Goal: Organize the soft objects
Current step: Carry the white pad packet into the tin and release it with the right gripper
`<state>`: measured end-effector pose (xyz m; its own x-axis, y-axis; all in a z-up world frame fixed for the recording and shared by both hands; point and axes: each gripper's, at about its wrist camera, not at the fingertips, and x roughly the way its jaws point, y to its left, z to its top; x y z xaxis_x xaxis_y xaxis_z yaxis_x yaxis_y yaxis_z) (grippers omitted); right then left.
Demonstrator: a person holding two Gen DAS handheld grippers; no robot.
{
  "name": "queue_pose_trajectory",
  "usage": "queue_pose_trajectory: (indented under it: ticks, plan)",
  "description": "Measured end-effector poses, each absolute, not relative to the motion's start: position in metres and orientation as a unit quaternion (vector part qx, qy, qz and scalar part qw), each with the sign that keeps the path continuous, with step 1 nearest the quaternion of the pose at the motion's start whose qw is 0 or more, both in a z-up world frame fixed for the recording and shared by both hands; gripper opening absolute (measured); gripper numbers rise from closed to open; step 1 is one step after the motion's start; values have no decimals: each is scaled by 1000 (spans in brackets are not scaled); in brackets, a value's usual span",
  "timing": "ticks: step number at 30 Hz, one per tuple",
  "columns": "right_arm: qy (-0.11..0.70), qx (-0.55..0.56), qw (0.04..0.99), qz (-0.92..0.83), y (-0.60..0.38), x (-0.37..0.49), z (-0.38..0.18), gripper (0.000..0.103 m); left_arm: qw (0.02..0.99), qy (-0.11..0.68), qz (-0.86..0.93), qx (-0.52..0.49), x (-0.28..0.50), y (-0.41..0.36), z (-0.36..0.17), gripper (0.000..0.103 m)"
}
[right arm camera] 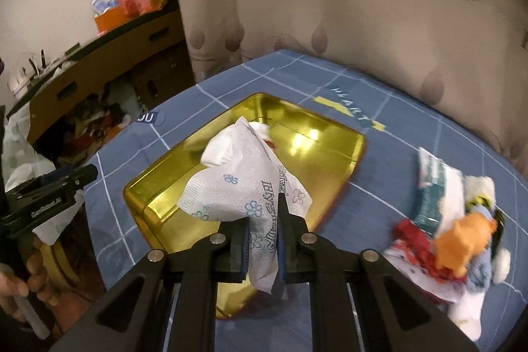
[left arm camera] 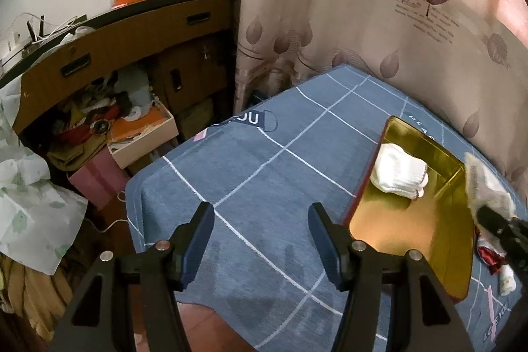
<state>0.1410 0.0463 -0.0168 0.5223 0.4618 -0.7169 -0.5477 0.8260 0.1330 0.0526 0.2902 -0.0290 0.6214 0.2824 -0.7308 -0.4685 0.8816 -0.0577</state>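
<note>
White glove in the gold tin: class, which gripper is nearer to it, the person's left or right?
Right. The right gripper, carrying a tissue, hangs over the gold tin beside the white glove; the left gripper hangs open outside the tin.

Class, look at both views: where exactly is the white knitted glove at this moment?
The white knitted glove lies inside the gold tin tray on the blue checked cloth, right of centre in the left wrist view.

One gold tray (right arm camera: 333,154), one white glove (left arm camera: 397,172), one printed tissue (right arm camera: 244,183), two grippers, one heap of soft things (right arm camera: 455,220).
</note>
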Motion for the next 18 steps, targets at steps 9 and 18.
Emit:
queue_pose_trajectory:
  ticks: [9, 18]
  plan:
    - [431, -80, 848, 297, 87, 151, -46, 13, 883, 379, 233, -149, 48, 303, -31, 61]
    - [443, -105, 842, 289, 101, 149, -64, 19, 878, 383, 238, -162, 48, 310, -32, 61]
